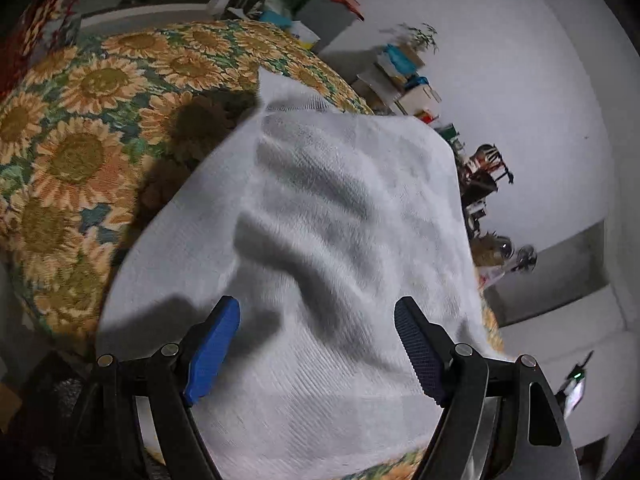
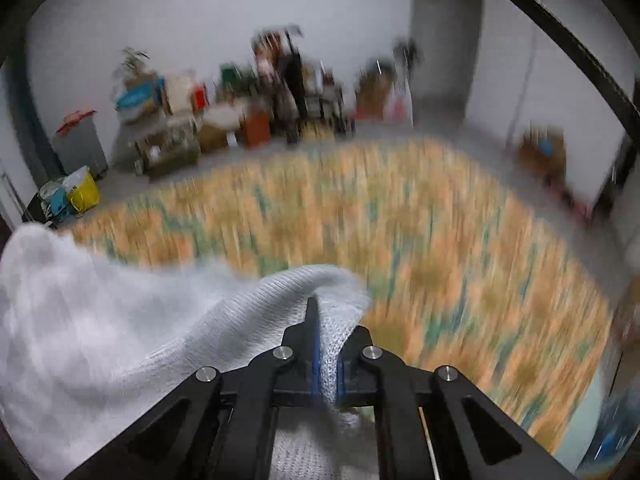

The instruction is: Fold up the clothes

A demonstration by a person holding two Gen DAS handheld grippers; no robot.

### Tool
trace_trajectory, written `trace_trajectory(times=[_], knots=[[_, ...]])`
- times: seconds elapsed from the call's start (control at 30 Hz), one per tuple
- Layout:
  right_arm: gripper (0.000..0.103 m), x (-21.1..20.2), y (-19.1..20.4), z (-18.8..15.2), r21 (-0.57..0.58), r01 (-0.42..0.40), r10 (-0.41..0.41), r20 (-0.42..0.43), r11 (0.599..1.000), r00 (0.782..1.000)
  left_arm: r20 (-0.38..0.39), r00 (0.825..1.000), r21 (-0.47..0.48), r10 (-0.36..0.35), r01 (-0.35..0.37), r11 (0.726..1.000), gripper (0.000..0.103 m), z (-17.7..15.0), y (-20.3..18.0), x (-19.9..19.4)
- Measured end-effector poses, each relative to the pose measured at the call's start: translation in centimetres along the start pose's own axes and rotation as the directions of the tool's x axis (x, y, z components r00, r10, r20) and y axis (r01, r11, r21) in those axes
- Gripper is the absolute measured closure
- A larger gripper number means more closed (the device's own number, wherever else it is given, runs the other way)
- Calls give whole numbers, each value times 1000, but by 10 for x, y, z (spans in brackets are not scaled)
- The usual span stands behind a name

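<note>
A white knit garment (image 1: 320,240) fills the lower centre of the left wrist view, lying rumpled over a sunflower-print cloth (image 1: 80,140) that covers what is probably a table, though its edges are hard to read. The left gripper (image 1: 318,344) hovers over the garment at the bottom of the frame, its blue-padded jaws spread wide with nothing between them.

In the right wrist view the right gripper (image 2: 326,340) sits at the bottom centre, jaws pressed together on a bunched edge of the garment (image 2: 120,320). The fabric trails off to the lower left of that frame, lifted clear of the sunflower cloth (image 2: 440,260), which is heavily streaked with motion blur.

The step in hand looks like carrying one edge of the garment across to make a fold, with the right side doing the pulling. The next move calls for laying that held edge down flat and lined up on the rest of the fabric, while the open left gripper pins or takes a matching edge so the knit does not drag or bunch.

Clutter (image 2: 260,100) lines the far wall, upper centre.
</note>
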State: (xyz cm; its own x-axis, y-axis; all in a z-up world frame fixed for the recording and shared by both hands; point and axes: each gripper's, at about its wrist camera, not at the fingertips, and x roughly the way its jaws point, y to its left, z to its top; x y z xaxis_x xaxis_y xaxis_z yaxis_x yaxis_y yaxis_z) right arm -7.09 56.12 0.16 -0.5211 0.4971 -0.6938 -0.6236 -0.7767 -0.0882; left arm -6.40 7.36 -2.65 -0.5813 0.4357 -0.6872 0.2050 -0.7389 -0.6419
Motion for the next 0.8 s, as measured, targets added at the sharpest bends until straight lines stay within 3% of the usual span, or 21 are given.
trace_trajectory(times=[0.1,0.17,0.2,0.27,0.4,0.5,0.57,0.6,0.7,0.8], knots=[[98,4,8,26,-60,98,-96,47,993,994,-23,1000,-24,5,-6,1000,23,0,-9,12],[94,19,9,9,-82,150,-149,21,985,989,-31,999,-42,28,-29,999,23,2,-10,19],[87,26,9,1,-93,175,-175,8,980,985,-39,999,-49,35,-37,998,23,1,-10,23],[28,41,10,-16,-117,225,-228,-17,967,974,-60,997,-53,45,-48,997,23,1,-9,30],[18,65,13,-50,-165,311,-324,-53,936,945,-74,996,-49,53,-57,997,23,4,-1,35],[17,13,27,-67,-188,203,-199,40,961,979,-79,996,-47,53,-56,997,23,4,0,40],[12,-32,51,-86,-267,36,-9,99,963,995,-81,995,-45,52,-56,997,23,3,2,43],[11,-52,64,-96,-318,-44,83,110,947,990,-75,996,-37,52,-55,998,23,4,2,43],[12,-92,114,-130,-481,-157,227,90,863,970,-70,997,-40,23,-26,999,23,9,10,38],[12,-122,159,-166,-571,-239,332,61,785,941,6,996,-17,94,-94,995,23,28,27,21]])
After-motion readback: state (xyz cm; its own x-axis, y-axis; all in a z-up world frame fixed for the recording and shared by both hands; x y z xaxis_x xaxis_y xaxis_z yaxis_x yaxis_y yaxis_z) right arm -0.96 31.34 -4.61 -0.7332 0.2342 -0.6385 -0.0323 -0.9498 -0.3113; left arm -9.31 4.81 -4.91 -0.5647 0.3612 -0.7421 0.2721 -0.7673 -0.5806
